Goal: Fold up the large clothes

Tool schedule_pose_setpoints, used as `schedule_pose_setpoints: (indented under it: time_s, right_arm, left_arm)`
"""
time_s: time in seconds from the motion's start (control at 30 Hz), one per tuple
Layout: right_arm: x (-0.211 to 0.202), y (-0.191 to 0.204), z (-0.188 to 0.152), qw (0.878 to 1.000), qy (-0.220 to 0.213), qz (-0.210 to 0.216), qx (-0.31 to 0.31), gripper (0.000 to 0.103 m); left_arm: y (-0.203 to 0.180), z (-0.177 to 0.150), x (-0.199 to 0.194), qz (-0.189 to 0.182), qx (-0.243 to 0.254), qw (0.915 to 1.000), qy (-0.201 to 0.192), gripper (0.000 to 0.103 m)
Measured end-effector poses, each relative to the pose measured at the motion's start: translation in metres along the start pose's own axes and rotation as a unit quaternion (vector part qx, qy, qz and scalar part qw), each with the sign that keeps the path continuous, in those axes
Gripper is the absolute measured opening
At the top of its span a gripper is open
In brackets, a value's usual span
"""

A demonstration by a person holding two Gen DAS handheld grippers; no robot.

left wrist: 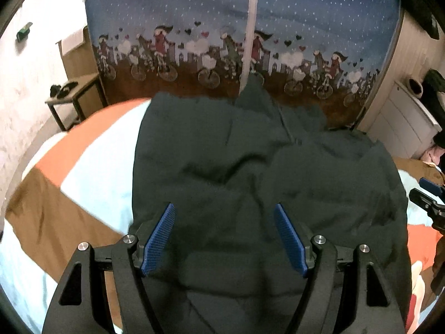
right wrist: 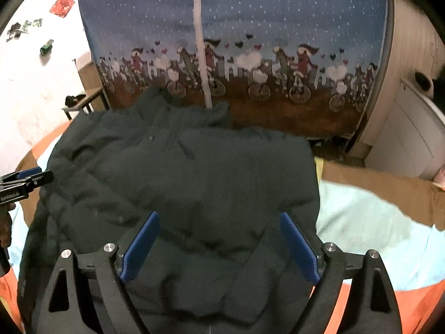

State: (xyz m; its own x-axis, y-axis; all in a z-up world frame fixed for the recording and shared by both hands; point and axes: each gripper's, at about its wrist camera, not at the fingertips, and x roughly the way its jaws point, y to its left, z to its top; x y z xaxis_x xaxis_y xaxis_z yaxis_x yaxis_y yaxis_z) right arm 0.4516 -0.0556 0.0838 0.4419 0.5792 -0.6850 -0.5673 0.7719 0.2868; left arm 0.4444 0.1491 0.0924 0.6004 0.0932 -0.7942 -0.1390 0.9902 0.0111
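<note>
A large dark green puffer jacket (left wrist: 250, 167) lies folded in a broad bundle on the bed; it also fills the middle of the right wrist view (right wrist: 180, 183). My left gripper (left wrist: 224, 211) is open, its blue pads (left wrist: 160, 236) spread above the jacket's near left part, holding nothing. My right gripper (right wrist: 219, 217) is open above the jacket's near right part, empty. Each gripper shows at the edge of the other's view: the right one (left wrist: 427, 197) and the left one (right wrist: 25, 181).
The bed cover (left wrist: 83, 178) has orange, pale blue and brown patches. A blue patterned curtain (left wrist: 222, 27) hangs behind the bed. A small dark table (left wrist: 72, 94) stands at far left, white drawers (right wrist: 411, 139) at far right.
</note>
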Motion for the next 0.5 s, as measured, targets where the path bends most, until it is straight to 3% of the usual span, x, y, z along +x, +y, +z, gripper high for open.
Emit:
schedule_pose_setpoints:
  time_s: [0.27, 0.5]
  right_arm:
    - [0.06, -0.029, 0.054, 0.998, -0.023, 0.021, 0.06, 0.089]
    - [0.127, -0.053, 0.094, 0.98, -0.017, 0.097, 0.173, 0.089]
  left_arm:
    - [0.005, 0.065, 0.047, 0.032, -0.005, 0.9992, -0.024, 0.068]
    - [0.011, 0.113, 0.094, 0.014, -0.048, 0.9978, -0.044, 0.068]
